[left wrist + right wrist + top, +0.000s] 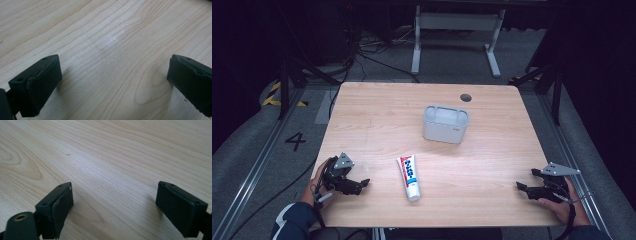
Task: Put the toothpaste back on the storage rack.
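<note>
Toothpaste tube (409, 177) lies flat near the front edge of the wooden table (377, 115), cap toward the person, between the two grippers and touching neither. The left gripper (360, 184) rests at the front left, jaws spread wide and empty, pointing toward the tube; the right gripper (525, 182) rests at the front right, well apart from the tube, jaws likewise wide and empty. Both sit low over the table, a likely ready position that leaves the tube reachable from either side. Farther back stands a grey open container (446, 123), probably the tube's destination. The high view gives the layout of tube and container; the two gripper views show bare wood grain between the open pads (42, 87) and confirm nothing is held.
</note>
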Available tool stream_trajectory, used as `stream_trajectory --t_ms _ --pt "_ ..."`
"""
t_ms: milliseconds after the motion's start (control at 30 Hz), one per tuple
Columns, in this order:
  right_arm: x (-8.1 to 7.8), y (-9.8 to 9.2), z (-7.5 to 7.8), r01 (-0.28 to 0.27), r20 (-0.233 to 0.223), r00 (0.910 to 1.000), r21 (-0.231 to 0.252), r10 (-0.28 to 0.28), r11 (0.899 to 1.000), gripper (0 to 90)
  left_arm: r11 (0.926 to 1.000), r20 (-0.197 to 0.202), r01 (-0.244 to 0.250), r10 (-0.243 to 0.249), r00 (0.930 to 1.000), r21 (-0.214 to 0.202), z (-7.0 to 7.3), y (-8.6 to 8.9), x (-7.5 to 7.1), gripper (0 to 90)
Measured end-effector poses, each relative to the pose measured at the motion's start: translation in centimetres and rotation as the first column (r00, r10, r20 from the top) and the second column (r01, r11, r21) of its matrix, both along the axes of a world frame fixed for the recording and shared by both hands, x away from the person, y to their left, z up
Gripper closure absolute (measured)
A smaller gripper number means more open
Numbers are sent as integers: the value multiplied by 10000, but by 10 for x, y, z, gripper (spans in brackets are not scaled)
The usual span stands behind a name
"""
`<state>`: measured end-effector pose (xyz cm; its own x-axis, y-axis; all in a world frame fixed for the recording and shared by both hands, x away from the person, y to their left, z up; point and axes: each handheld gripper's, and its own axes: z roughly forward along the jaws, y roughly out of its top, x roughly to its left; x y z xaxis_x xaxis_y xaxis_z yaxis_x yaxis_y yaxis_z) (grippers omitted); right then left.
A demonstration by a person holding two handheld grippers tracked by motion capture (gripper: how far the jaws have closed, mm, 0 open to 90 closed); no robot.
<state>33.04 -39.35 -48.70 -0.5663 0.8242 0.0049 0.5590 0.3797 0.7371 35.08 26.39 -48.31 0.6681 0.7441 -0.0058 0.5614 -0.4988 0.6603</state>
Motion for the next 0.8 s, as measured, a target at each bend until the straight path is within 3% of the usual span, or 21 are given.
stream_trajectory --t_ms 267,467,500,800 --pt "0 1 0 216 21 9998 -27 -216 9998 145 9996 82 -279 278 9996 31 0 0 4 0" --pt "-3 -1 0 385 8 9993 -41 -385 9992 145 9951 -416 -953 964 9945 279 4 -8 5 3" --pt "-2 -1 0 369 2 9993 -32 -369 9993 143 9943 -353 -1000 1014 9942 382 4 -9 5 5" --pt "3 0 0 332 -26 9994 -40 -332 9994 138 9947 -575 -849 882 9944 577 9 -9 4 58"
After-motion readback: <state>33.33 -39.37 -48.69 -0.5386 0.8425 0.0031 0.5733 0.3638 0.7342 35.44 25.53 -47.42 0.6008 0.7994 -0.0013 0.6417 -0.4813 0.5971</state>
